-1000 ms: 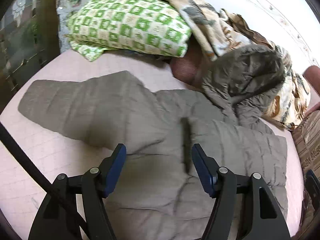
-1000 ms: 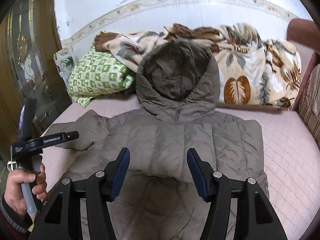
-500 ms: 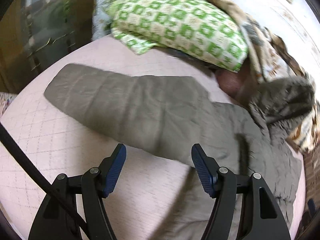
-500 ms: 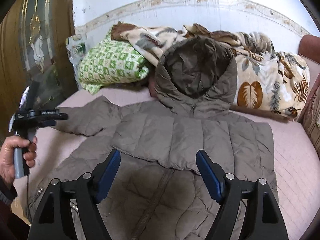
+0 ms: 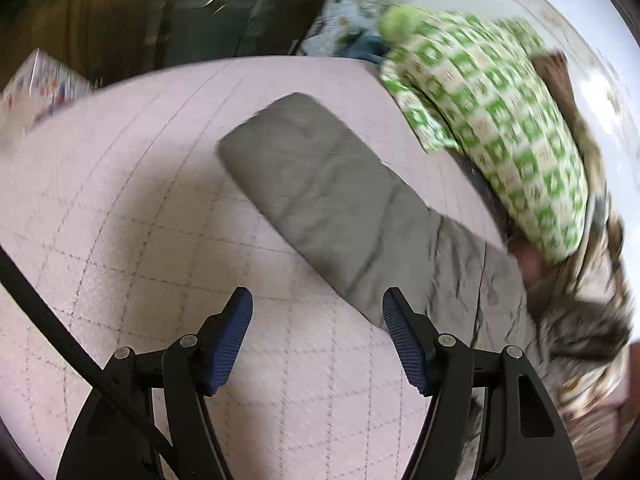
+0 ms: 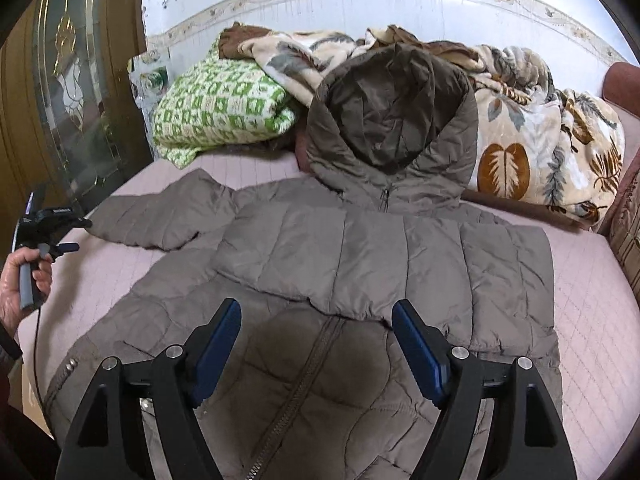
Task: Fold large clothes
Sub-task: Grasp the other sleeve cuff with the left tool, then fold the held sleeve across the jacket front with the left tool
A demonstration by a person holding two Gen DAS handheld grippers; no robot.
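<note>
Grey-brown quilted hooded jacket [image 6: 360,264] flat on pink quilted bed [image 5: 160,208], sleeve toward 9 o'clock; left claw [image 5: 317,320] & right claw [image 6: 316,332] both released, holding nothing

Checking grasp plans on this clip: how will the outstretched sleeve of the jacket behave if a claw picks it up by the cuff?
The sleeve is quilted and puffy, so probably light and floppy, sagging from the cuff. Its smooth shell may slip between pads. It joins the jacket, so lifting likely drags the shoulder.
</note>
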